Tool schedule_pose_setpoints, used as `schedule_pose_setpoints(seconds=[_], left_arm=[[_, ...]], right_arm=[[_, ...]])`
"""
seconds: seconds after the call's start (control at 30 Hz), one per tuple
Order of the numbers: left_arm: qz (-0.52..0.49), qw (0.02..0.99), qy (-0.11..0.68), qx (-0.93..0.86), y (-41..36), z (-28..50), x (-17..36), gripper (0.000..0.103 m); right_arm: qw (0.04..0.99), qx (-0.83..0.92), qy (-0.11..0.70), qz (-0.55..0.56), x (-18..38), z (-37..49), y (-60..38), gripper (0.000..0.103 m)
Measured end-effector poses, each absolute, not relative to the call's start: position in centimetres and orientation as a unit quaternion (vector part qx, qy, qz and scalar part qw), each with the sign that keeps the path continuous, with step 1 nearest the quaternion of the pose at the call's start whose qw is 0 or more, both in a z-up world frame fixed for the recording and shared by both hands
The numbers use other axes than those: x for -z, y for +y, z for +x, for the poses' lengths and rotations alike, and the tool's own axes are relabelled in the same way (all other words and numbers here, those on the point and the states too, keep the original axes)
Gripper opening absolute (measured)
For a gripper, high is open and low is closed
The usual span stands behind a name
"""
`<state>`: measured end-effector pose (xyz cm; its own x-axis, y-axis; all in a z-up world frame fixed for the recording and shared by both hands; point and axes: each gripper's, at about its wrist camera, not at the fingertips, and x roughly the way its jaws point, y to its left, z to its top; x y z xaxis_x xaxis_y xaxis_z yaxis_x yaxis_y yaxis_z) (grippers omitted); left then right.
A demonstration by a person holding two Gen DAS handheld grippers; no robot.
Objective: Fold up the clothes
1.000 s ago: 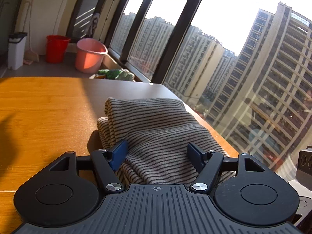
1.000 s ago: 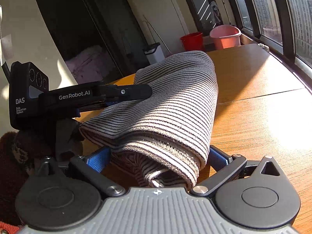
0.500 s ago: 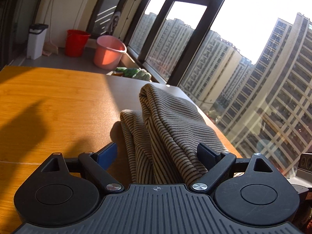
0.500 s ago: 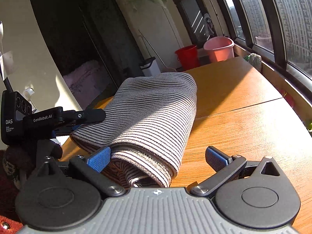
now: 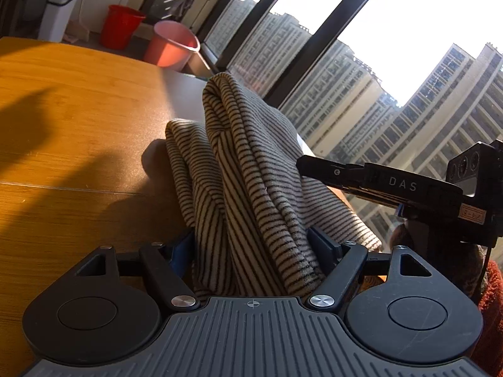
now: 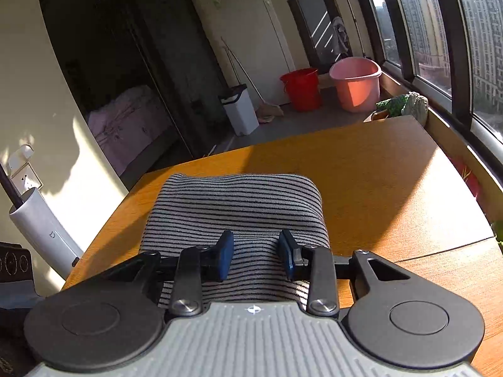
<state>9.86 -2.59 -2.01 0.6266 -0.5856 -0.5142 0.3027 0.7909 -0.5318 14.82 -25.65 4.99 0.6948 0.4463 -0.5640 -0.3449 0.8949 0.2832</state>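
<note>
Low sunlight falls across a wooden surface beside dark-framed floor-to-ceiling windows facing high-rise apartment blocks. Beyond the far end stand a red bucket, a pink tub and a white bin; a bed shows through a dark doorway.

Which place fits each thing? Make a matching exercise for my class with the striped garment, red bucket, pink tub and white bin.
Things:
1 striped garment
2 red bucket
3 pink tub
4 white bin

Places:
a on the floor, between the other two containers
b folded on the wooden table
c on the floor, nearest the window
d on the floor, farthest from the window

Pairs: 1-b, 2-a, 3-c, 4-d
</note>
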Motion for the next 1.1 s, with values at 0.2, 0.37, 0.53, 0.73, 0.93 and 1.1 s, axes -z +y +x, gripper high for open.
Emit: schedule_pose_setpoints(seconds=[0.2, 0.37, 0.53, 0.73, 0.93, 1.1], left_arm=[[-0.198, 0.882, 0.344, 0.255, -2.5, 9.5, 2.3, 0.083], [-0.195, 0.883, 0.342, 0.256, -2.6, 9.2, 2.3, 0.084], [-0.197, 0.883, 0.343, 0.253, -2.5, 9.2, 2.1, 0.084], [-0.189, 0.883, 0.346, 0.257, -2.8, 9.2, 1.8, 0.094], [-0.176, 0.884, 0.346, 0.261, -3.5, 9.0, 1.8, 0.100], [-0.165, 0.885, 0.351, 0.256, -4.2, 9.2, 1.6, 0.103]], right_arm=[[0.922, -0.236, 0.306, -0.040, -8.0, 14.0, -21.6, 0.035], [0.907, -0.281, 0.314, -0.001, -9.8, 16.3, -19.2, 0.036], [0.870, -0.262, 0.414, 0.058, -5.7, 21.1, -18.1, 0.041], [0.903, -0.253, 0.344, 0.049, -7.8, 16.7, -20.8, 0.065], [0.939, -0.224, 0.261, 0.021, -8.1, 9.3, -25.7, 0.099], [0.919, -0.217, 0.300, 0.136, -5.1, 8.1, -30.1, 0.100]])
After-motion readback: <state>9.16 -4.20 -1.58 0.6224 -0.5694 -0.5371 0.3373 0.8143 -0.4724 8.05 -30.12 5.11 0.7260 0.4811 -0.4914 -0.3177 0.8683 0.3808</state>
